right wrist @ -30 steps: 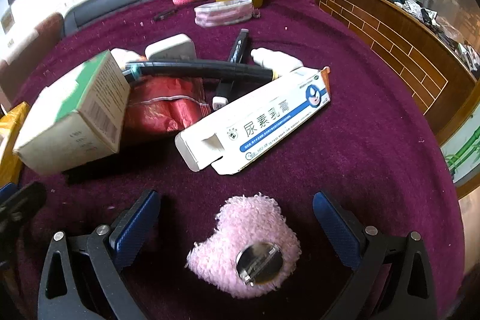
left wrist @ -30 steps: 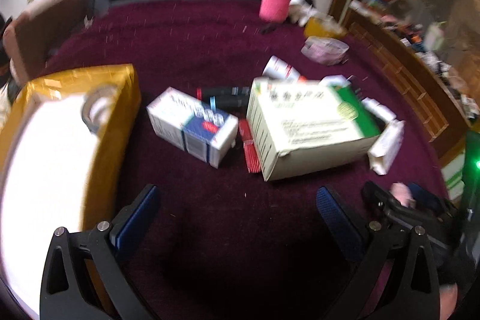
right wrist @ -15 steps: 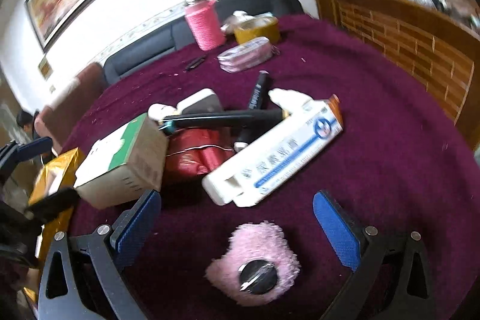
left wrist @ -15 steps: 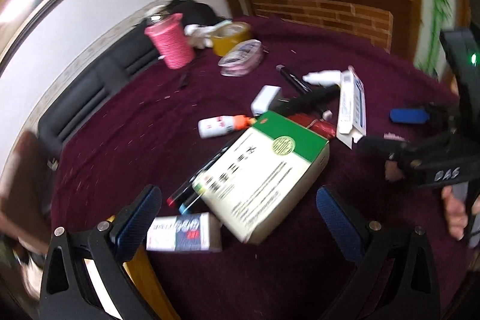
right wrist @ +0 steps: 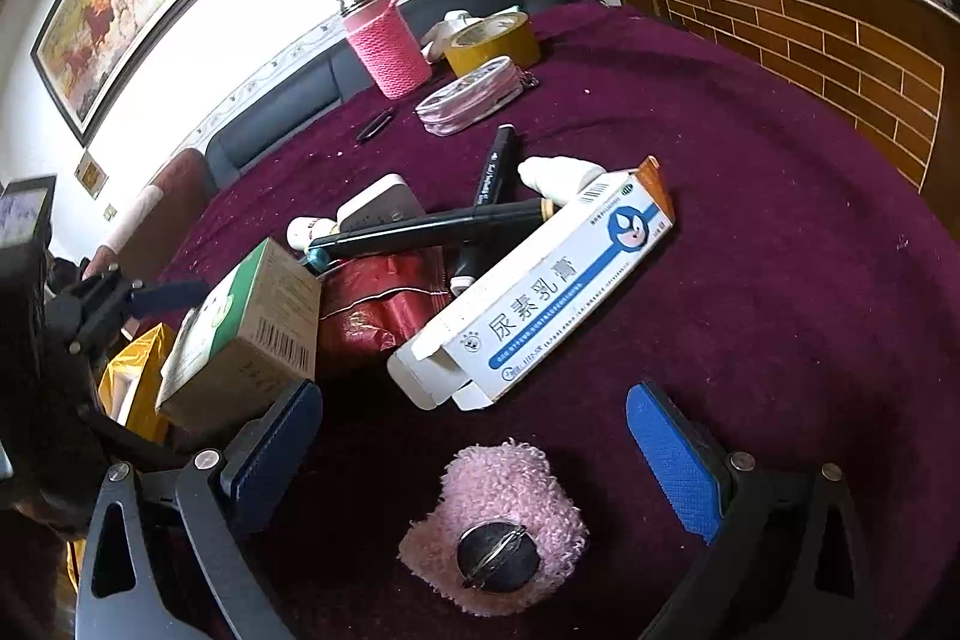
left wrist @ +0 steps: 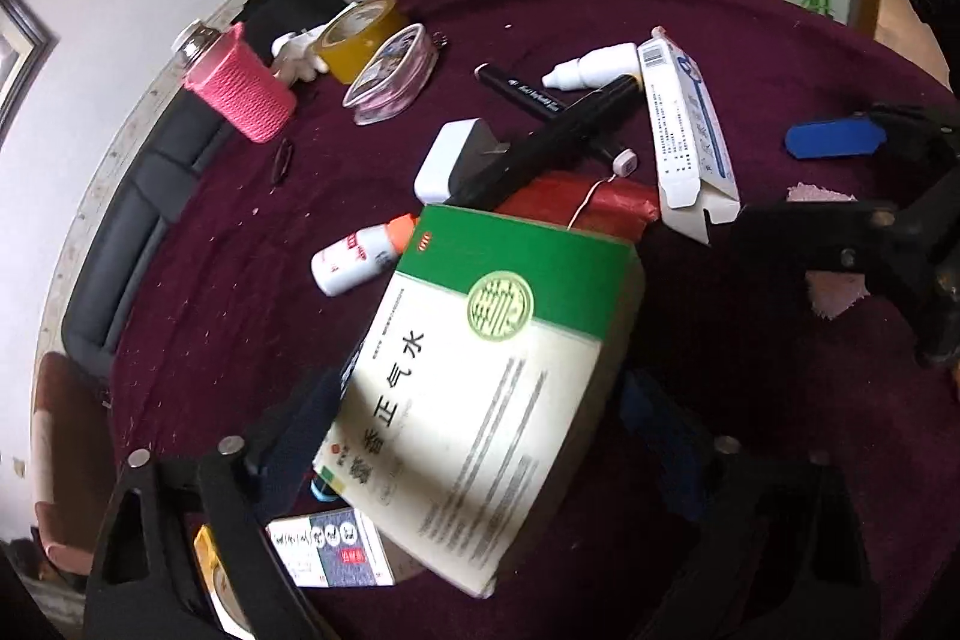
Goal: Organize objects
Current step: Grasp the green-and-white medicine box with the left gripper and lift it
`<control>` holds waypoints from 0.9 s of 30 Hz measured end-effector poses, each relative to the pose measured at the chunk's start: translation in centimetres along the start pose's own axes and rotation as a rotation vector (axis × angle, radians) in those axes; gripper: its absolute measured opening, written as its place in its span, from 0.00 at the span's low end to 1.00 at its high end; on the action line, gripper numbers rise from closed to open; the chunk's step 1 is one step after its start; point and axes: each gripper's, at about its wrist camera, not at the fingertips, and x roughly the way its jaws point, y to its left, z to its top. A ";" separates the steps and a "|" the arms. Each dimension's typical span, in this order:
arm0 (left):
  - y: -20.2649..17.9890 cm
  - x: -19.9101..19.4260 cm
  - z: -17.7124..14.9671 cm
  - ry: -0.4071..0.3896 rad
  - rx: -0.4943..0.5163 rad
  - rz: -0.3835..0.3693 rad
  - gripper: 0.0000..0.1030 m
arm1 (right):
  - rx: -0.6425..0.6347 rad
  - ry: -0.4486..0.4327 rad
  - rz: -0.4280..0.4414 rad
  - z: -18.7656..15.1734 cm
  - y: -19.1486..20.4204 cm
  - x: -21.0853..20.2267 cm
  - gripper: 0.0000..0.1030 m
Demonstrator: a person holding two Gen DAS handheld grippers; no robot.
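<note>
While the left hand-held gripper (left wrist: 480, 436) was closing around the green-and-white box (left wrist: 480, 400), seemingly untouched, the right hand-held gripper (right wrist: 474, 436) stood apart over the pink fluffy pad (right wrist: 498, 520).

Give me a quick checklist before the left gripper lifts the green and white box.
1. Box between the left gripper fingers: ok.
2. Grip set: not ok; jaws are closing, pads not clearly pressing.
3. Pen clear of box: cannot tell; its end sits at the box's far edge.
4. Small box clear: cannot tell; the box overlaps it in this view.
5. Right gripper out of the way: ok; open over the puff, apart from the box.
</note>
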 end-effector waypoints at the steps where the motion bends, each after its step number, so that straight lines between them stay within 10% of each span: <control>1: 0.3 -0.3 -0.2 -0.005 -0.030 -0.011 0.83 | 0.003 0.002 -0.001 0.0 -0.1 0.0 1.00; 7: 1.9 -2.7 -1.6 -0.050 -0.237 -0.075 0.72 | -0.003 0.012 -0.009 -0.1 0.0 0.2 1.00; 27: 1.4 -5.8 -3.4 -0.136 -0.429 0.024 0.69 | -0.013 0.013 -0.021 -0.4 -0.1 0.0 1.00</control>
